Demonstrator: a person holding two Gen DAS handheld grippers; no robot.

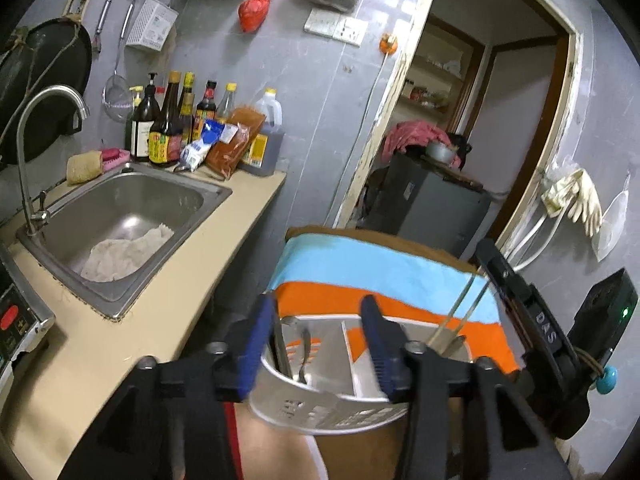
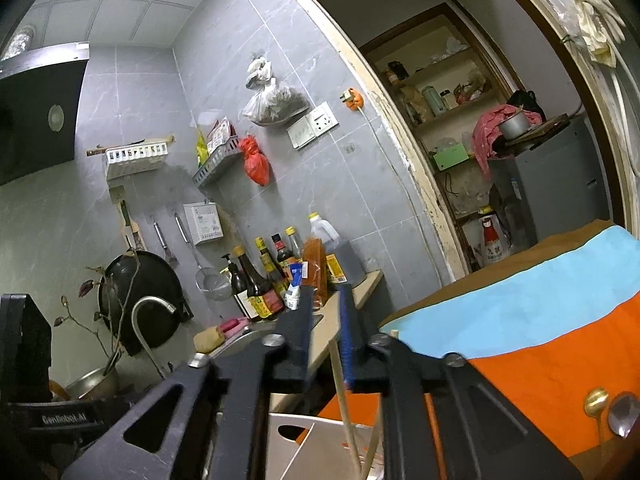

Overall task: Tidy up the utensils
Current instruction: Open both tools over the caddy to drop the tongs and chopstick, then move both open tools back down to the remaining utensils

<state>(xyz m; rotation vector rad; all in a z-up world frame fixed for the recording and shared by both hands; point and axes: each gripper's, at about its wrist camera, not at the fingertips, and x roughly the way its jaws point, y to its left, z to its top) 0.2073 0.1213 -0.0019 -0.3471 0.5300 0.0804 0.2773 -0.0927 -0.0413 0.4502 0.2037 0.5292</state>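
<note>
The metal utensil holder [image 1: 320, 392] stands on the striped cloth [image 1: 380, 272], between the parted fingers of the left hand-held gripper [image 1: 316, 344], with a spoon handle [image 1: 305, 354] already in one compartment. Chopsticks [image 2: 345, 396] lean in another, loose between the slightly parted right hand-held gripper [image 2: 326, 344]. Only the right view shows two spoons [image 2: 612, 412] left on the surface, far right.

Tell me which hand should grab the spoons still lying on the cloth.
Right, probably. The spoons lie on the striped cloth beside the right gripper, whose chopsticks already stand in the utensil holder. The left gripper straddles the holder's rim.
</note>
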